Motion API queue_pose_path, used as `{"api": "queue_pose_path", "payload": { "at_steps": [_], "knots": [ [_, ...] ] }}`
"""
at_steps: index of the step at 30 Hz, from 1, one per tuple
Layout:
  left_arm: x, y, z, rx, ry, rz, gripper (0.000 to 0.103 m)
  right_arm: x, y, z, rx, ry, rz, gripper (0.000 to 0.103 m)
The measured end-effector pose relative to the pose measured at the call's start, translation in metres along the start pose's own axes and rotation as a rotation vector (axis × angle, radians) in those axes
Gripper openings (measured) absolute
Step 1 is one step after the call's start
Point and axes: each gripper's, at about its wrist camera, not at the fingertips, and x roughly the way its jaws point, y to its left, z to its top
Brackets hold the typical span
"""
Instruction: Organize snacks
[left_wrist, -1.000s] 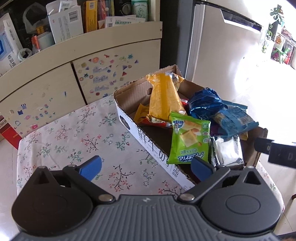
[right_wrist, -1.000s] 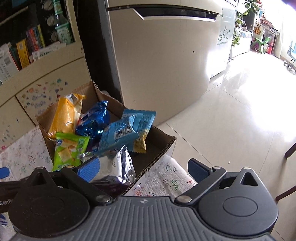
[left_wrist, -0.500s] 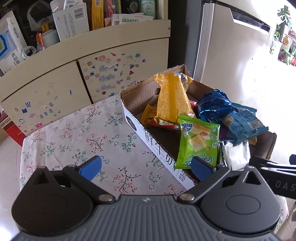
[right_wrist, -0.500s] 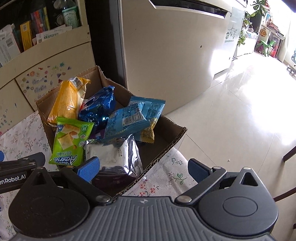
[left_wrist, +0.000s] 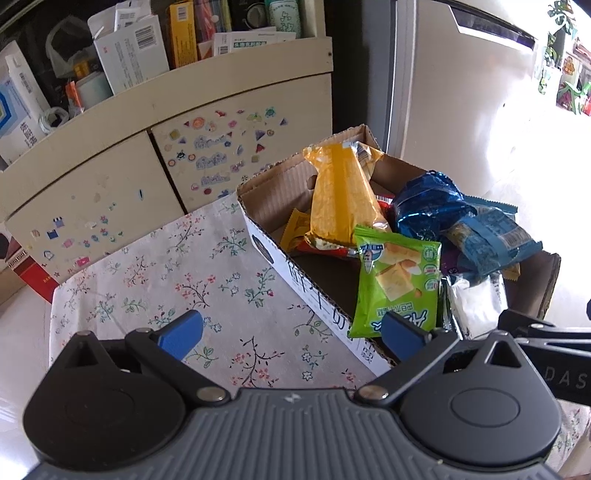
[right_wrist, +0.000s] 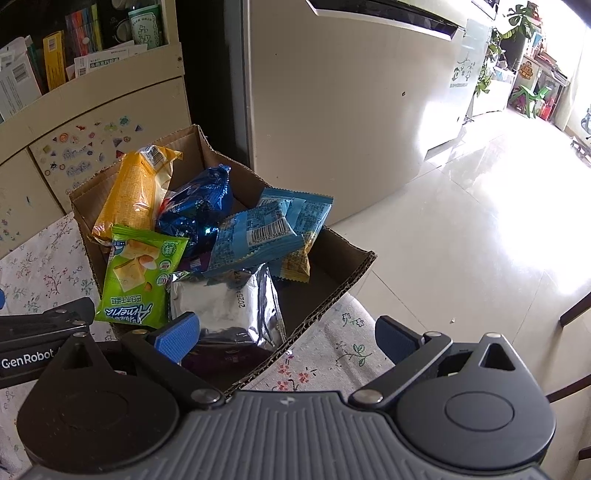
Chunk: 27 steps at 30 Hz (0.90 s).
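Observation:
A cardboard box (left_wrist: 269, 192) (right_wrist: 332, 291) stands on the floral-cloth table and holds several snack packets. Among them are a yellow packet (left_wrist: 343, 195) (right_wrist: 129, 195), a green packet (left_wrist: 395, 280) (right_wrist: 136, 277), a dark blue foil bag (left_wrist: 428, 206) (right_wrist: 199, 210), light blue packets (left_wrist: 491, 240) (right_wrist: 255, 236) and a silver pouch (right_wrist: 225, 306). My left gripper (left_wrist: 291, 336) hovers open over the box's near left corner. My right gripper (right_wrist: 288, 336) hangs open above the box's near right edge. Neither holds anything.
The floral tablecloth (left_wrist: 166, 273) spreads left of the box. Behind it stands a cream cabinet (left_wrist: 110, 166) with stickers and a shelf of boxes. A fridge (right_wrist: 351, 92) stands beyond the box, with tiled floor (right_wrist: 480, 221) to the right.
Both grippers have drawn back and risen a little, so the box sits farther ahead and more central in each view. Both stay open; the packets have not moved.

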Motion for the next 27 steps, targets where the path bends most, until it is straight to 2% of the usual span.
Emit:
{"api": "queue_pose_path", "payload": {
  "at_steps": [27],
  "knots": [
    [0.01, -0.004, 0.005, 0.053, 0.04, 0.063, 0.101, 0.011, 0.01, 0.004, -0.025, 0.065, -0.037, 0.103]
  ]
}}
